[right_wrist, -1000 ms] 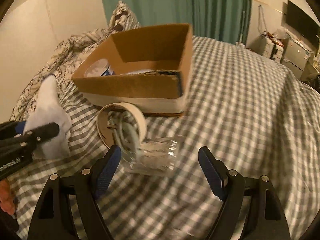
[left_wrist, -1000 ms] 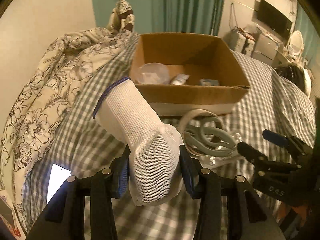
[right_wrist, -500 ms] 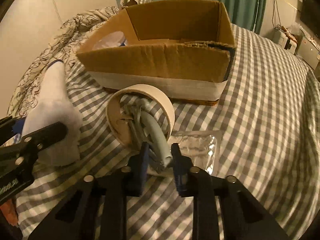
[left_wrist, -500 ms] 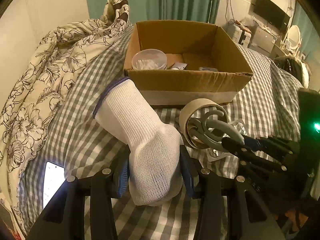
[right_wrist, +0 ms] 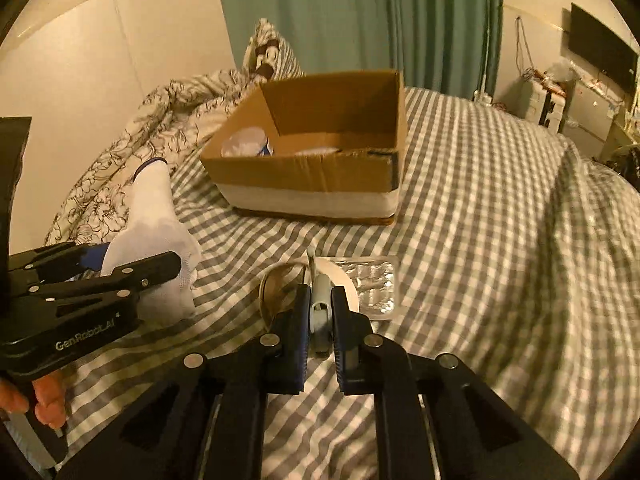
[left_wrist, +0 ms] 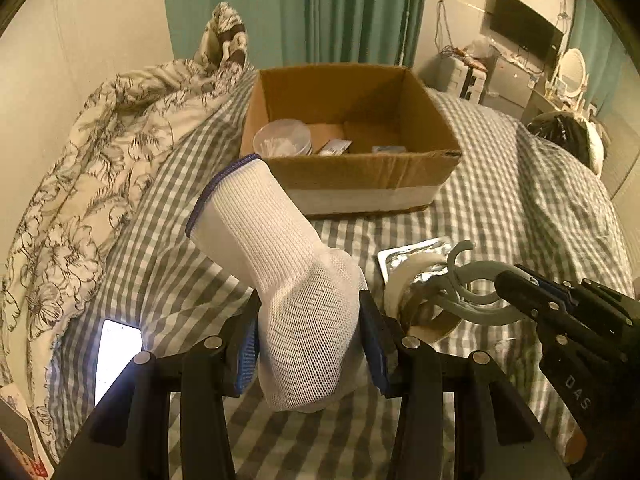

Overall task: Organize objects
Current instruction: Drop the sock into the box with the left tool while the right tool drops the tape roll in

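Note:
My left gripper is shut on a white knit glove with a blue cuff, held above the checked bed; the glove also shows in the right wrist view. My right gripper is shut on grey-green scissors, whose handle rings are threaded through a roll of beige tape. A foil blister pack lies beside the tape. An open cardboard box stands ahead, holding a clear round tub and small packets.
A lit phone lies on the bed at lower left. A floral duvet is bunched along the left. Green curtains hang behind the box. Furniture and a wall TV are at far right.
My right gripper closed on the scissors and lifted them, with the tape roll, off the blister pack. The left gripper kept hold of the glove and pulled back slightly from the box.

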Motion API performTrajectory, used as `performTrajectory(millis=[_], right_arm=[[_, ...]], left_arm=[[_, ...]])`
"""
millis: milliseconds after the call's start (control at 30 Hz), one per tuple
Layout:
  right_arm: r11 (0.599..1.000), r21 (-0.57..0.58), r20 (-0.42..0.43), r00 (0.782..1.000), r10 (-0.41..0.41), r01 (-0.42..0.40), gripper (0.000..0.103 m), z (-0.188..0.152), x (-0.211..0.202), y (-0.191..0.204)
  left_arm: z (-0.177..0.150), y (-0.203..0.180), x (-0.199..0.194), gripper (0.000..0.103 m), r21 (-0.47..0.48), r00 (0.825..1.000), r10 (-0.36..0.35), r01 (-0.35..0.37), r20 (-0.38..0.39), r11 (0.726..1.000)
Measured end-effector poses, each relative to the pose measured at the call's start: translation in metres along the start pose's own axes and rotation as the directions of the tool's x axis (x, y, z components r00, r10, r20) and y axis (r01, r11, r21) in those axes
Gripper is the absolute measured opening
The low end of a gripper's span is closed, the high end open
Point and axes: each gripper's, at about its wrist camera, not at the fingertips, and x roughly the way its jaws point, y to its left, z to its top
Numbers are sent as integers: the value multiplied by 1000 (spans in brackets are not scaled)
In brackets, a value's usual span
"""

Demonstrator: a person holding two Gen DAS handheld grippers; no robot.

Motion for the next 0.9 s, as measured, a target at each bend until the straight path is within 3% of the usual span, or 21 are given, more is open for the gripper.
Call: performTrajectory(millis=[433,633,900], right_arm=[[996,-76,156,987,-39,51,10,44,-73,14],[993,-102,204,978,-42,64,10,88,-81,16],[991,-114,245,969,-38,68,10,152,-70,2]], left_arm=[[38,-10,-42,46,46,992,-42,37,123,998],[73,-6,-47,46,51,986,-56,48,160,998],[130,-4,-42,46,60,977,-15,2,214,998]])
